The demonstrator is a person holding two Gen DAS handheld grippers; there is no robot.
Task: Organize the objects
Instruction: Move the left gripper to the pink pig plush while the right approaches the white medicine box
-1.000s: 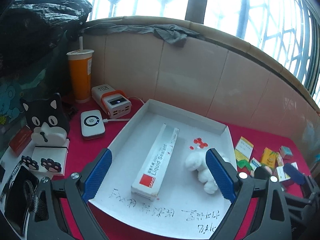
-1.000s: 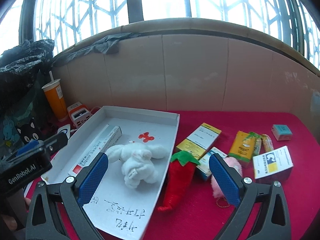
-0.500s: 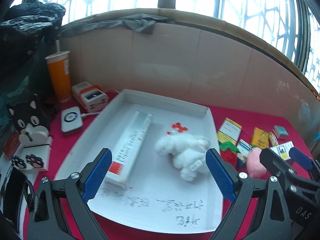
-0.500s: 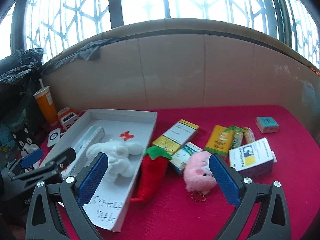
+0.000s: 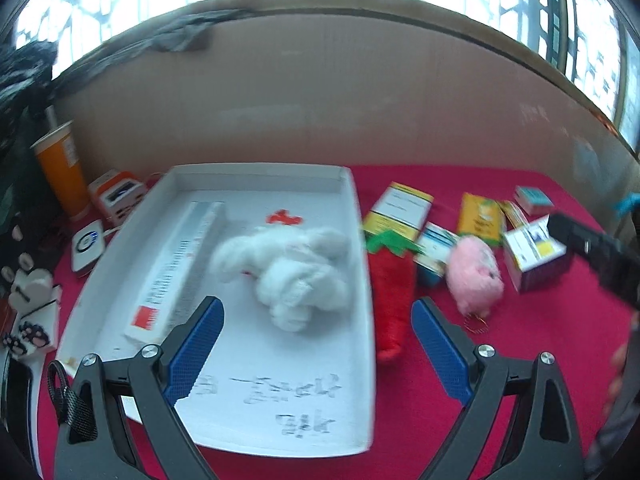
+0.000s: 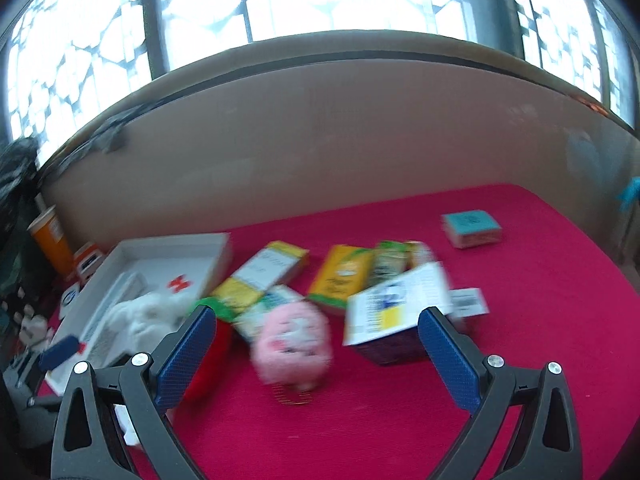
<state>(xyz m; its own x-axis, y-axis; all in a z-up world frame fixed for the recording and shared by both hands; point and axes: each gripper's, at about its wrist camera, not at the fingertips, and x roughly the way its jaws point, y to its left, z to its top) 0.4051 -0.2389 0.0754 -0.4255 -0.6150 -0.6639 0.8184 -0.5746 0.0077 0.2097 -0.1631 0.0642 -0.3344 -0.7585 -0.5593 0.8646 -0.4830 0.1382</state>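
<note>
A white tray [image 5: 360, 280] on the red cloth holds a white plush toy [image 5: 288, 268] and a long white sealant box [image 5: 176, 276]. Right of the tray lie a red chili plush [image 5: 390, 292], a pink plush [image 5: 476, 276] and several small boxes. My left gripper [image 5: 316, 348] is open and empty above the tray's near part. My right gripper [image 6: 316, 352] is open and empty, with the pink plush [image 6: 294, 342] just ahead between its fingers and a white and blue box [image 6: 396, 312] to the right. The tray also shows in the right wrist view [image 6: 216, 248].
A yellow and white box [image 6: 264, 272], an orange-yellow packet [image 6: 340, 280] and a teal box [image 6: 472, 228] lie on the cloth. An orange cup [image 5: 60, 168], a power bank [image 5: 116, 196] and a cat figure [image 5: 32, 292] stand left of the tray. A low wall runs behind.
Both grippers have swung to the right. The right one has come closer to the pink plush and the boxes. Both stay open and empty.
</note>
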